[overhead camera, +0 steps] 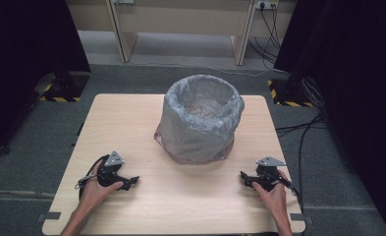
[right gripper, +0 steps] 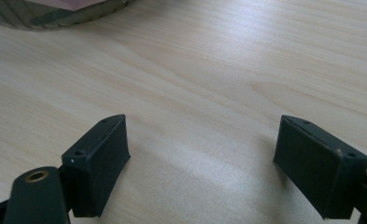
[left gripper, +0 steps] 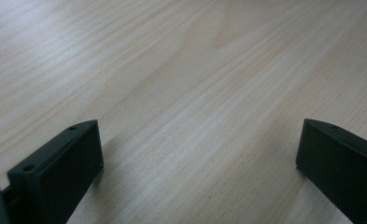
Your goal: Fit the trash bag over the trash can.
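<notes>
Gaping wide over bare wood, the left gripper point(left gripper: 200, 154) and right gripper point(right gripper: 202, 163) each hold nothing, jaws resting low on the table point(overhead camera: 146, 196) near its front corners. Between and beyond them, well apart from both, stands the bin point(overhead camera: 199, 120), lined with a grey bag point(overhead camera: 180, 132).

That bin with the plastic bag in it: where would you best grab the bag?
Probably at the bag's rolled edge, folded over the bin's rim. It is the one part standing proud; the sides lie flat against the bin. Come from above with open fingers, one inside and one outside.
</notes>
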`<action>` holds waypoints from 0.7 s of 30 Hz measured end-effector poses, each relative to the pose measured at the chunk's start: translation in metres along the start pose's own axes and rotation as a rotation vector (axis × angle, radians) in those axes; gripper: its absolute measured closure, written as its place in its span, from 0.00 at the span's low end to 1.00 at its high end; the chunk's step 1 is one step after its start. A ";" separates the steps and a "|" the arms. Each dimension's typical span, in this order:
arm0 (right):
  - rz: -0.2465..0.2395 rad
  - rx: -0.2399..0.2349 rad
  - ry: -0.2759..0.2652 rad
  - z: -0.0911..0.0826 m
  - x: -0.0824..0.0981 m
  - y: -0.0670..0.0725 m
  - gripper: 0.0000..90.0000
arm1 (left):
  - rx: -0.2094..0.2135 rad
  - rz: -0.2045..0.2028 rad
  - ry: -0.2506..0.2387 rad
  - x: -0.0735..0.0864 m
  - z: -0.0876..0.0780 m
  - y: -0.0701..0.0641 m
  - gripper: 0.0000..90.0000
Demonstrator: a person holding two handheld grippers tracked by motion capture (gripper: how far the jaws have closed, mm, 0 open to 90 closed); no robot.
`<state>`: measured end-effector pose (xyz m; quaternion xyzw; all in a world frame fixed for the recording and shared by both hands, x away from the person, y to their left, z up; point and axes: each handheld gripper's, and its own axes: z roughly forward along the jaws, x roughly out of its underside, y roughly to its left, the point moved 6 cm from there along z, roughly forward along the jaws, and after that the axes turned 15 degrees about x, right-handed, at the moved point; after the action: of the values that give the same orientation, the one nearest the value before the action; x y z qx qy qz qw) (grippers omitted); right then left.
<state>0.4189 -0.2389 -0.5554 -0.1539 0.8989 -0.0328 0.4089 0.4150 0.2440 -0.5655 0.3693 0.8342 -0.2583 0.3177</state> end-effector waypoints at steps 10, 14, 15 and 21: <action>0.004 0.001 0.003 -0.007 0.007 0.000 0.19 | 0.002 0.001 0.000 0.000 0.000 0.000 0.00; 0.014 0.002 0.006 -0.010 0.009 0.000 0.19 | 0.002 0.002 0.000 0.000 0.000 -0.001 0.00; 0.008 0.002 0.004 -0.010 0.010 -0.001 0.19 | 0.003 0.002 0.001 0.000 0.000 -0.001 0.00; 0.011 0.005 0.005 -0.013 0.012 -0.002 0.19 | 0.003 0.003 0.001 0.000 0.000 -0.001 0.00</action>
<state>0.4020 -0.2453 -0.5556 -0.1476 0.9006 -0.0333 0.4074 0.4142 0.2439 -0.5655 0.3712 0.8334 -0.2590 0.3171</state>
